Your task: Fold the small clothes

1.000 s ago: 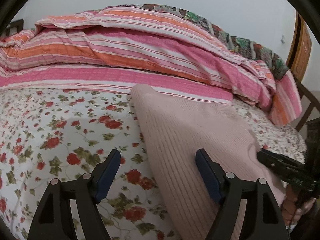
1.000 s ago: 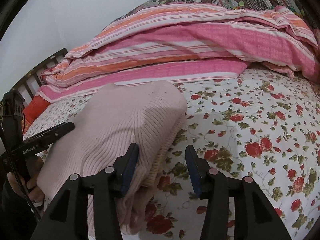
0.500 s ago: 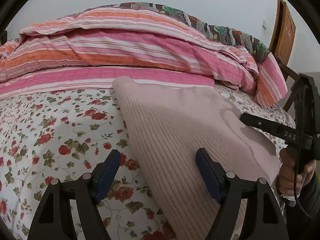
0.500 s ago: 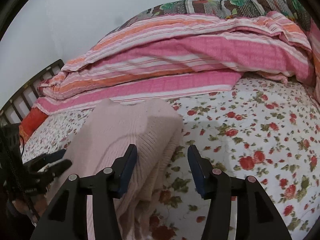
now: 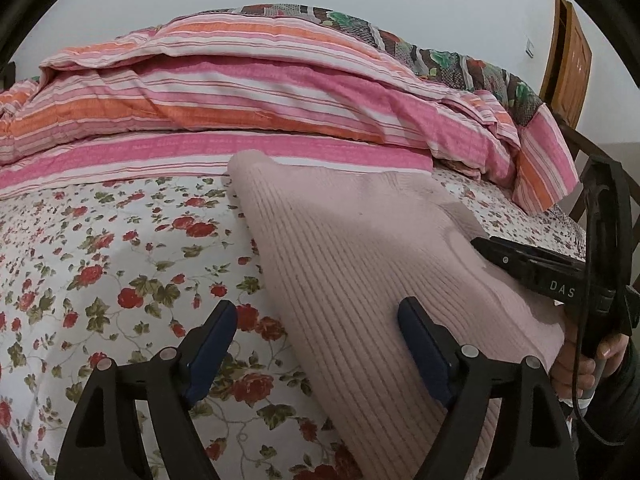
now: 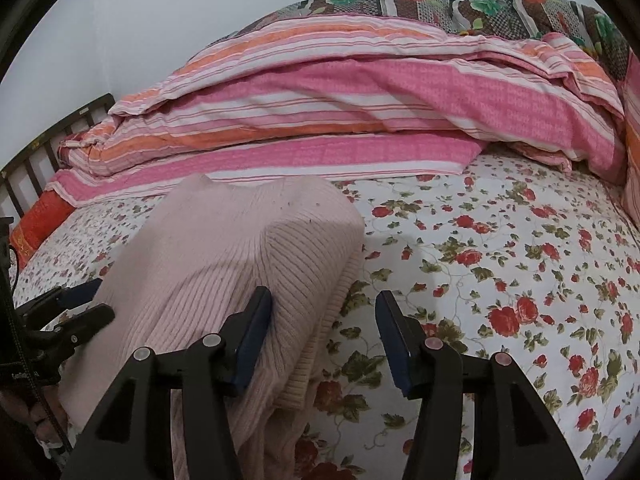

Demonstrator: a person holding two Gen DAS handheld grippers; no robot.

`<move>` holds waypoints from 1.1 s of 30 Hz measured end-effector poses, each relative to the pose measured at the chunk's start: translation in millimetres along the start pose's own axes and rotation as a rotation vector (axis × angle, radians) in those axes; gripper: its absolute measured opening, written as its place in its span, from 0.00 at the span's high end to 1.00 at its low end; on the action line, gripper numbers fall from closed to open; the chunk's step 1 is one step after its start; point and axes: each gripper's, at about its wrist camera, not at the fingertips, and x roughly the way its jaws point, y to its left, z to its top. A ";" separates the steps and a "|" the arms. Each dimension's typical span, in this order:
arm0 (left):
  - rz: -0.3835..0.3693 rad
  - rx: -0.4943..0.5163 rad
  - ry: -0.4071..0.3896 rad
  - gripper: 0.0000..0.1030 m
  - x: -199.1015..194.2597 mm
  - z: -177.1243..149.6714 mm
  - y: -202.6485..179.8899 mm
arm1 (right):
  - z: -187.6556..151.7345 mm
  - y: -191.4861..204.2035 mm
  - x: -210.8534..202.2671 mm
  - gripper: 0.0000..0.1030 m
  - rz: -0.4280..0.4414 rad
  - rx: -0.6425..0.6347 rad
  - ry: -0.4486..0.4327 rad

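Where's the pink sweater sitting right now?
The pink sweater lies folded on the floral sheet, just in front of the striped quilt, between the left gripper and right gripper.

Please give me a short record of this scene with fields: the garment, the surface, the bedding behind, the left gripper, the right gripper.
garment: pink ribbed sweater, folded, lying flat
surface: flowered bed sheet
bedding behind: striped pink and orange quilt, piled up behind the sweater
left gripper: open, jaws have just been opening, astride the sweater's left edge, pads not pressing it
right gripper: open, astride the sweater's right edge, pads not pressing it
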 end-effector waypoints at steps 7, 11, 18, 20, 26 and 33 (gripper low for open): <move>0.001 0.004 -0.004 0.18 0.1 -0.2 0.0 | -0.8 1.9 -0.1 0.48 -0.014 -0.012 -0.005; -0.001 0.004 -0.003 0.18 0.2 0.1 0.8 | -0.9 1.5 -0.3 0.46 -0.016 -0.011 -0.005; -0.002 0.004 -0.004 0.18 0.2 -0.3 0.7 | -0.4 -2.1 1.4 0.40 -0.018 0.011 0.002; -0.002 0.004 -0.004 0.18 0.1 -0.5 0.5 | -0.3 -2.7 1.4 0.40 -0.017 0.013 0.002; -0.002 0.006 -0.005 0.18 0.8 -0.1 1.1 | -1.3 1.5 -0.1 0.40 -0.038 -0.003 -0.009; 0.000 0.009 -0.006 0.18 0.4 1.8 1.2 | -2.5 1.0 -0.8 0.40 -0.043 -0.003 -0.015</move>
